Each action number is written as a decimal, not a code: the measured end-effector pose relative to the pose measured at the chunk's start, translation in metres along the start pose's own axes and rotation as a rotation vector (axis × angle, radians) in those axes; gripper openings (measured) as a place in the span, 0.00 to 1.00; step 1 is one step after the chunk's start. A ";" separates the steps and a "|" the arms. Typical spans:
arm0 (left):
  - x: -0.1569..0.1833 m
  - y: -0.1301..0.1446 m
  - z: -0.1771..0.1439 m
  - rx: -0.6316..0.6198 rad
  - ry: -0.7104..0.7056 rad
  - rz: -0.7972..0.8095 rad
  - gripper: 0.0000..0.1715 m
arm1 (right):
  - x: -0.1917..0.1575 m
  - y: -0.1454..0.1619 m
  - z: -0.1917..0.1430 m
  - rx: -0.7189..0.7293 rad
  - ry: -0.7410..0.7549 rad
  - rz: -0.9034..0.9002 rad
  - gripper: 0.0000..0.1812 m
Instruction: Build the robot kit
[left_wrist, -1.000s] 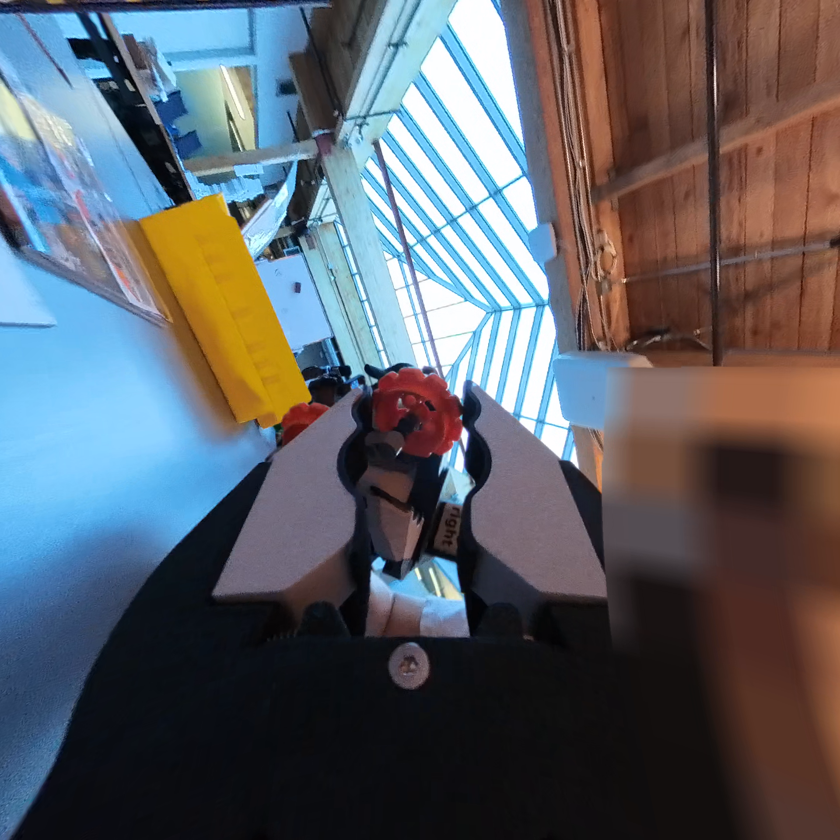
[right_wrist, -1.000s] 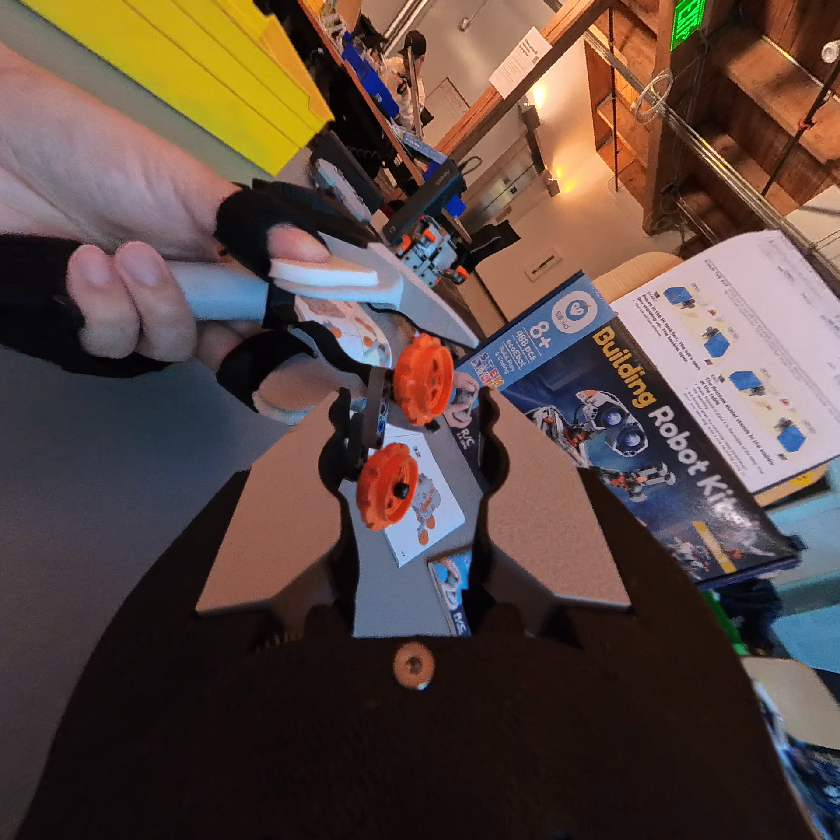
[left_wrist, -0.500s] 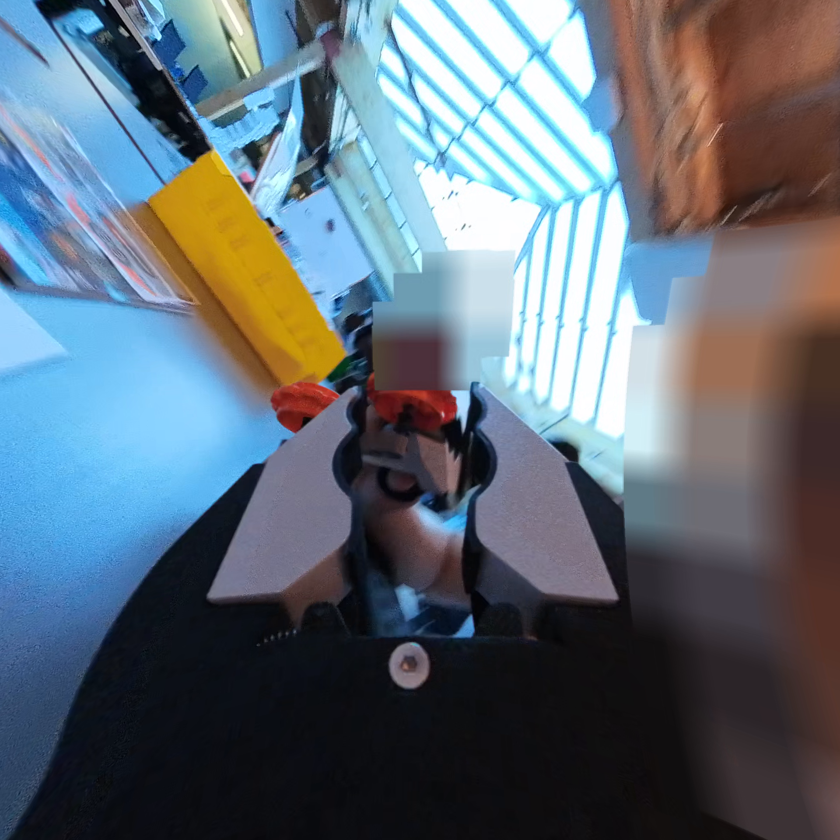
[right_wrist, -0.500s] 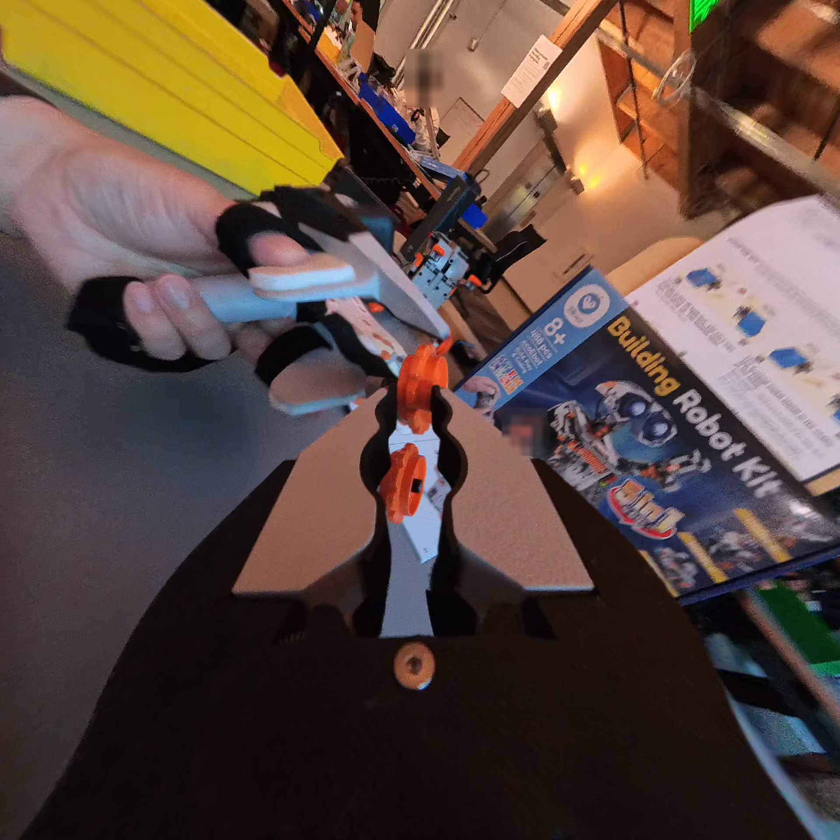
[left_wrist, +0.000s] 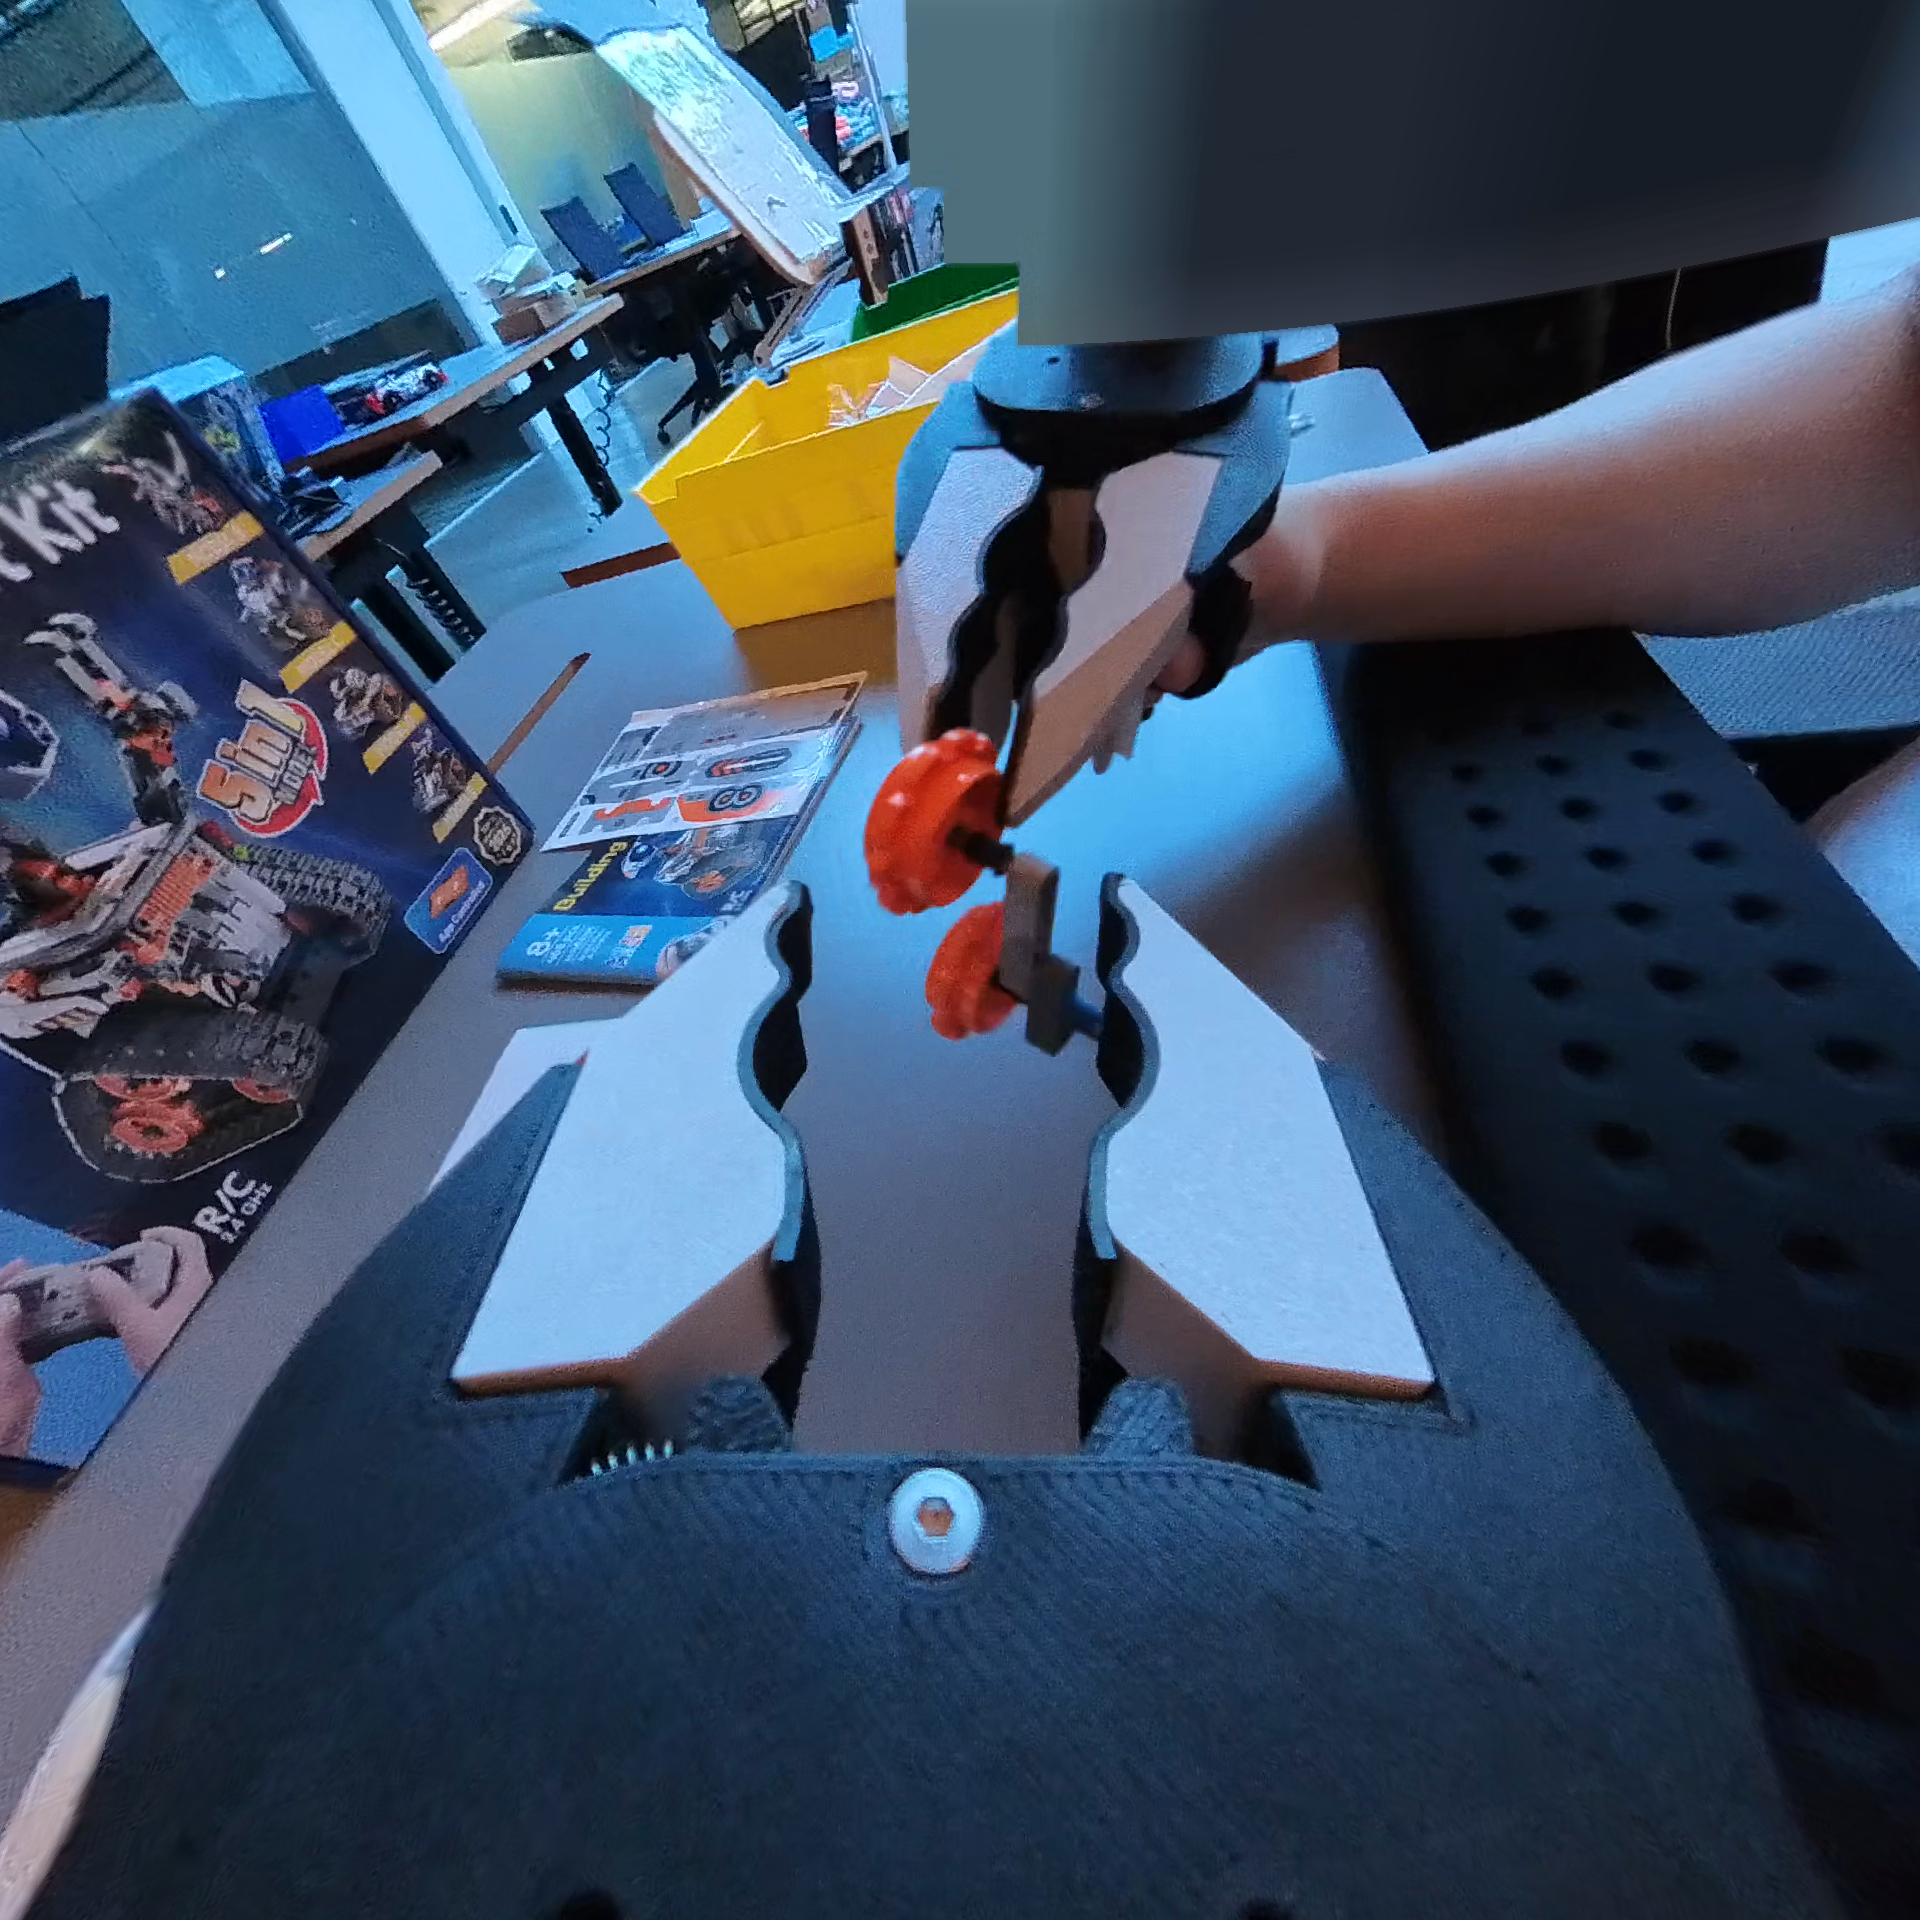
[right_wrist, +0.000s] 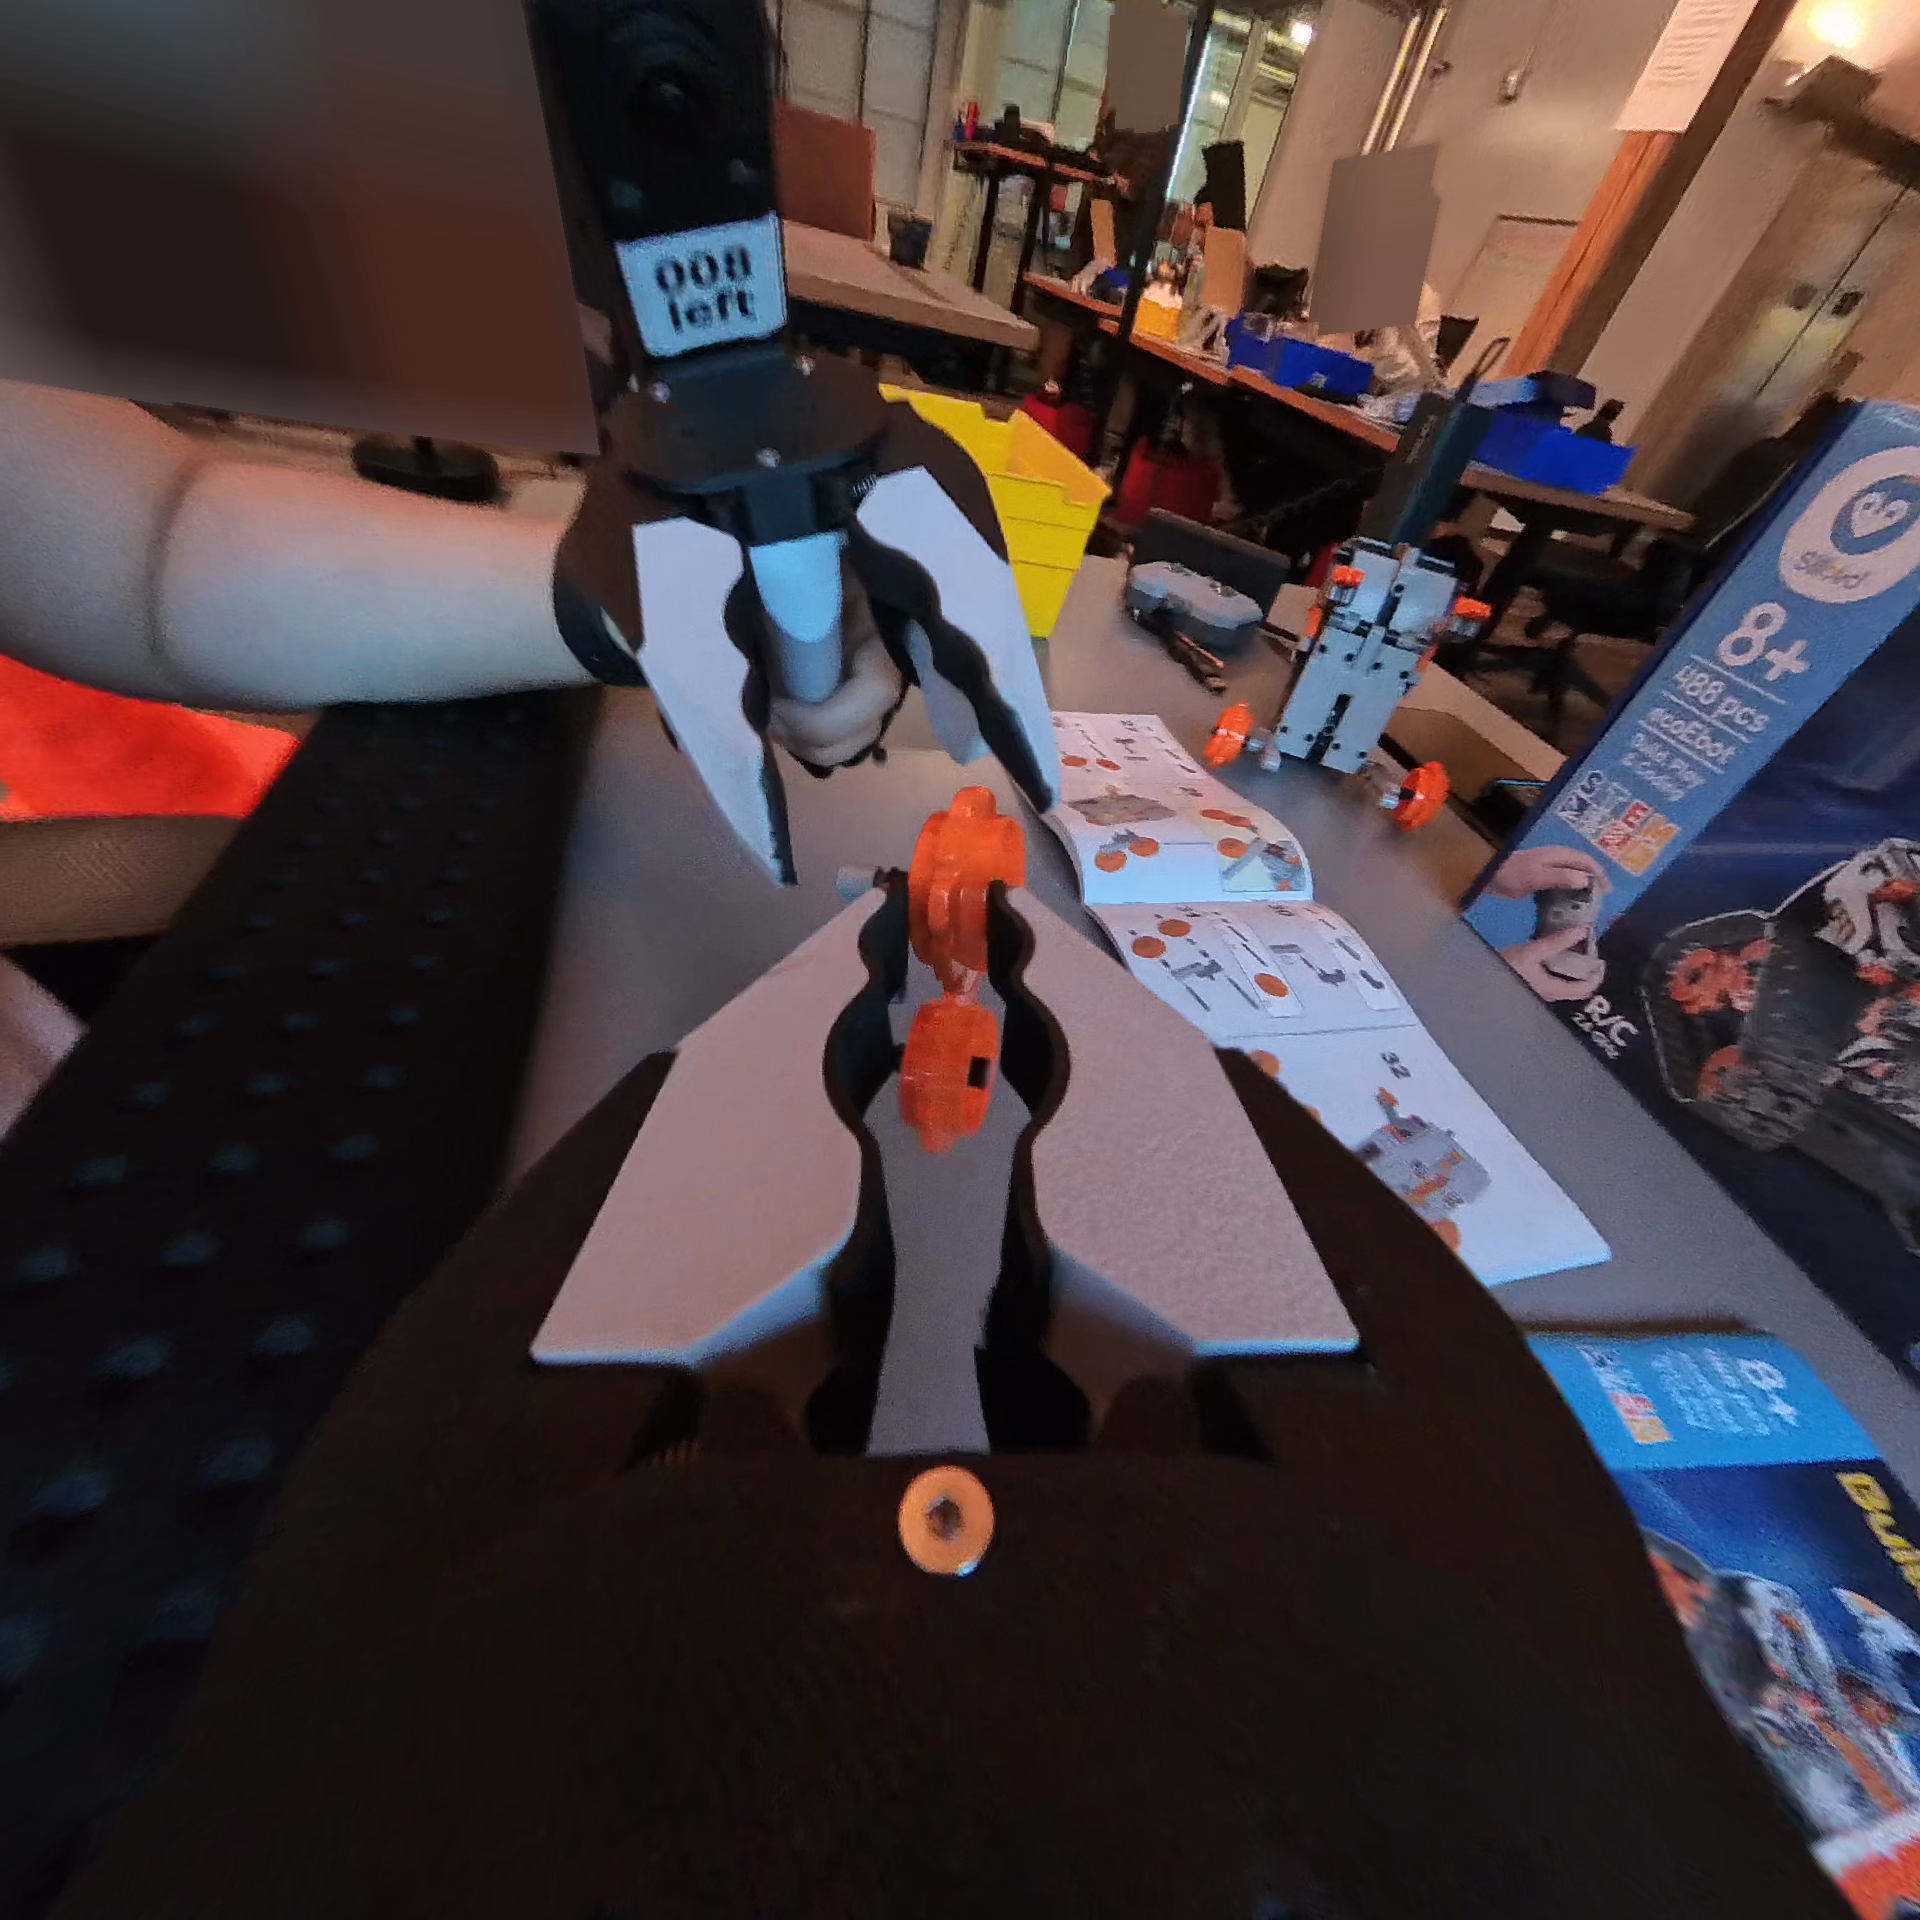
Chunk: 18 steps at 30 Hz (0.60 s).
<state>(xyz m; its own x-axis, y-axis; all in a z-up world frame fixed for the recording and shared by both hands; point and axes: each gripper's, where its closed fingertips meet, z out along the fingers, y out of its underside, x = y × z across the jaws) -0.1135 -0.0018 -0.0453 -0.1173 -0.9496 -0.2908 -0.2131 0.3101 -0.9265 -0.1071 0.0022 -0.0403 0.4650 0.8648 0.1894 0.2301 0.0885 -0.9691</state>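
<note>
A small part made of two orange wheels (left_wrist: 923, 821) on a grey beam (left_wrist: 1034, 961) hangs above the dark table (left_wrist: 935, 1195). My right gripper (right_wrist: 951, 904) is shut on the upper orange wheel (right_wrist: 964, 868); the lower wheel (right_wrist: 940, 1075) sits between its fingers. It also shows in the left wrist view (left_wrist: 1003, 769), coming down from above. My left gripper (left_wrist: 956, 899) is open, jaws wide either side of the part. The beam's blue pin is close to its right finger (left_wrist: 1195, 1122); I cannot tell if they touch. It also shows in the right wrist view (right_wrist: 914, 831).
A blue kit box (left_wrist: 208, 831) (right_wrist: 1766, 779) stands on the table. An open instruction booklet (right_wrist: 1247, 935), a closed booklet with a sticker sheet (left_wrist: 717, 790), a part-built grey model (right_wrist: 1351, 665) and a yellow bin (left_wrist: 810, 499) are beyond. A black perforated panel (left_wrist: 1662, 1039) lies beside the grippers. The grippers are tip to tip, or close to it.
My right gripper has shut on the orange wheel. My left gripper's jaws have spread and the part is free of them. Both views have swung down towards the table.
</note>
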 end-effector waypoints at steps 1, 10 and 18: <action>-0.002 0.000 -0.001 0.013 0.008 -0.030 0.31 | -0.001 -0.004 -0.001 0.035 -0.019 0.022 0.07; 0.020 -0.015 0.007 0.173 0.267 -0.356 0.18 | -0.011 -0.029 -0.010 0.255 -0.165 0.111 0.07; 0.013 0.011 0.011 -0.089 0.078 -0.061 0.04 | 0.005 0.002 -0.008 0.043 -0.030 -0.020 0.19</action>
<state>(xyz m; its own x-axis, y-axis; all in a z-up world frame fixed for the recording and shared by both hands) -0.1072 -0.0117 -0.0618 -0.1759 -0.9614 -0.2115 -0.3067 0.2576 -0.9163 -0.0975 0.0032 -0.0398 0.4351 0.8768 0.2045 0.2014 0.1266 -0.9713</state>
